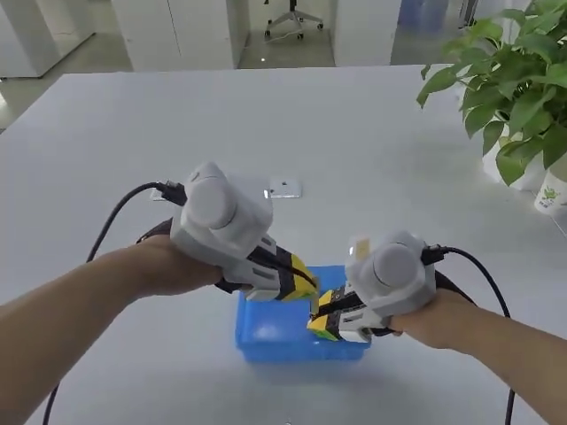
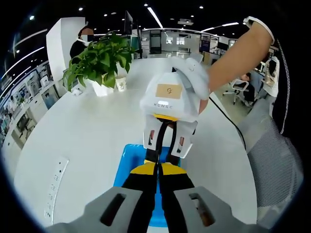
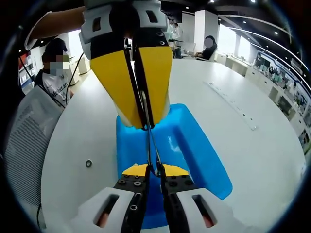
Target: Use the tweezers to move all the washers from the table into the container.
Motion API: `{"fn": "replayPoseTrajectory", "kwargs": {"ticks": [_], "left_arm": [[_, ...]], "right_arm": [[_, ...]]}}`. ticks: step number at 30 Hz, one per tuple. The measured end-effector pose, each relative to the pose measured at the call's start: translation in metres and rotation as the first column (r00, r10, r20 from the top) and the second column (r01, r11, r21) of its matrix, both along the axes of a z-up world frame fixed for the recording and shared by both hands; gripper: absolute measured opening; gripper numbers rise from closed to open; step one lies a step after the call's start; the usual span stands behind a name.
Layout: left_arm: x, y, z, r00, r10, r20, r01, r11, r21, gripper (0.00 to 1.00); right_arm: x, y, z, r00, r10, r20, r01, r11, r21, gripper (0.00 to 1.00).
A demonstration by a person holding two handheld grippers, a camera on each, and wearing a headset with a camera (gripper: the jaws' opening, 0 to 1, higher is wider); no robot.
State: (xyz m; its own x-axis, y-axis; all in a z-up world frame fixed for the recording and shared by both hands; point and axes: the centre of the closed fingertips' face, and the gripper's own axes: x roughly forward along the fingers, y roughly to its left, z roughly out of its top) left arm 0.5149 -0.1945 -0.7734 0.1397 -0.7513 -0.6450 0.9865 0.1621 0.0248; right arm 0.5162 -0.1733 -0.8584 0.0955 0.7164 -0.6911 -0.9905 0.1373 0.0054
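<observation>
A blue container [image 1: 266,335] sits on the white table [image 1: 266,124] in front of me, and both grippers hang over it. My left gripper [image 1: 306,282] has its yellow-tipped jaws shut on one end of thin metal tweezers [image 3: 150,145]. The tweezers run across to my right gripper [image 1: 321,320], whose jaws are shut on the other end. In the left gripper view the left gripper [image 2: 157,167] faces the right gripper [image 2: 166,145] above the container [image 2: 127,160]. In the right gripper view the left gripper [image 3: 145,124] hangs over the right gripper [image 3: 154,171]. One small washer [image 3: 88,163] lies on the table beside the container [image 3: 194,150].
A potted plant [image 1: 518,88] and a small white cup [image 1: 551,190] stand at the table's far right. A small white plate [image 1: 283,189] lies mid-table, and a power strip [image 2: 56,187] lies flat in the left gripper view. People sit beyond the table edge.
</observation>
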Motion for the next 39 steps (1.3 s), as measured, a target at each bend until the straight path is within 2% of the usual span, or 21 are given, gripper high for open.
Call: {"fn": "replayPoseTrajectory", "kwargs": {"ticks": [17, 27, 39], "left_arm": [[0.001, -0.002, -0.001, 1.000, 0.002, 0.002, -0.002, 1.000, 0.003, 0.04], [0.000, -0.002, 0.005, 1.000, 0.008, 0.010, -0.008, 1.000, -0.002, 0.04], [-0.002, -0.002, 0.023, 0.999, 0.011, 0.035, -0.011, 1.000, -0.005, 0.04]], "right_arm": [[0.001, 0.000, -0.003, 1.000, 0.017, 0.007, -0.017, 1.000, -0.013, 0.12], [0.001, 0.000, 0.004, 1.000, 0.015, 0.022, -0.015, 1.000, -0.007, 0.12], [0.001, 0.001, 0.021, 0.998, 0.016, 0.062, -0.016, 1.000, 0.001, 0.12]]}}
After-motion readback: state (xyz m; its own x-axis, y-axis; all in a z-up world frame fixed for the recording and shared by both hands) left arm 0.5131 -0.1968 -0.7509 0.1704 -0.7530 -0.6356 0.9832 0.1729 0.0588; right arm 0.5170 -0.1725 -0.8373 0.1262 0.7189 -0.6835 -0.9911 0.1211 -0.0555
